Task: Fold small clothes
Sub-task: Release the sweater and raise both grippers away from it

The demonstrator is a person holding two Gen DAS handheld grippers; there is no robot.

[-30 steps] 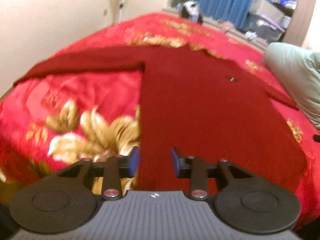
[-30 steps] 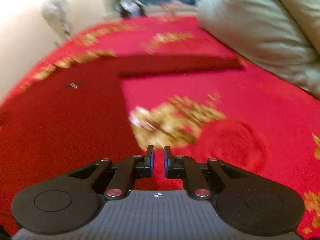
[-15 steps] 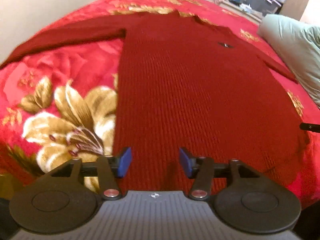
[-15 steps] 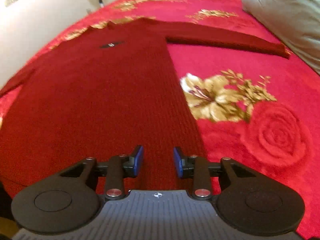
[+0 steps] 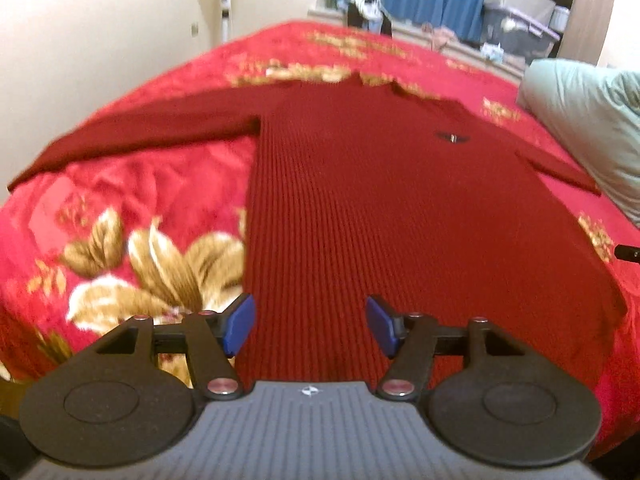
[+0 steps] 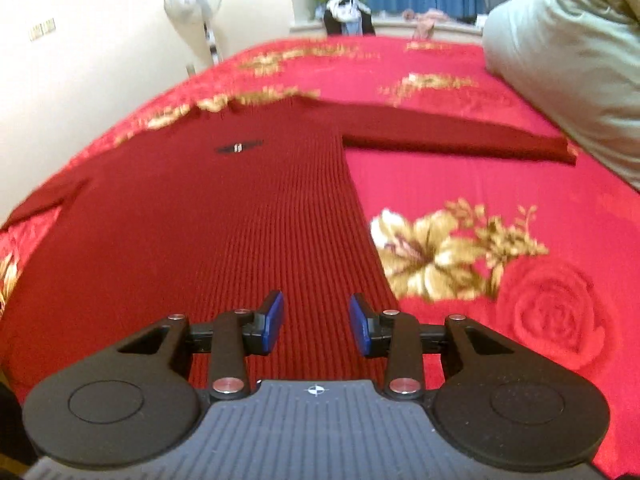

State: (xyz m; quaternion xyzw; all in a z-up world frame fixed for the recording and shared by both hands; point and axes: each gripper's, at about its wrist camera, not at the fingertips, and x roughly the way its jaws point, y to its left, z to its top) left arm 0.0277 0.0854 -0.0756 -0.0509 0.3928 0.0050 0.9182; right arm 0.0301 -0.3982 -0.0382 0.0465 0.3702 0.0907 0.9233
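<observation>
A dark red ribbed sweater (image 5: 380, 200) lies flat, front up, on a red floral blanket (image 5: 152, 216), sleeves spread to both sides. My left gripper (image 5: 310, 320) hovers over the hem near the sweater's left edge; its jaws are opening and no pad presses on the cloth. In the right wrist view the same sweater (image 6: 220, 220) fills the left half, its right sleeve (image 6: 460, 140) stretched toward the pillow. My right gripper (image 6: 316, 320) hangs open above the hem, close to the right side edge. A small dark logo (image 6: 239, 147) marks the chest.
A pale green pillow (image 6: 568, 60) lies along the bed's right side, close to the right cuff. A cream wall (image 5: 80, 40) and a standing fan (image 6: 200, 8) border the left. Blue curtains and storage boxes (image 5: 516, 4) stand beyond the bed's far end.
The right gripper went from shut to open and swung from bare blanket to over the sweater's hem. The left jaws widened steadily while staying over the hem's left part.
</observation>
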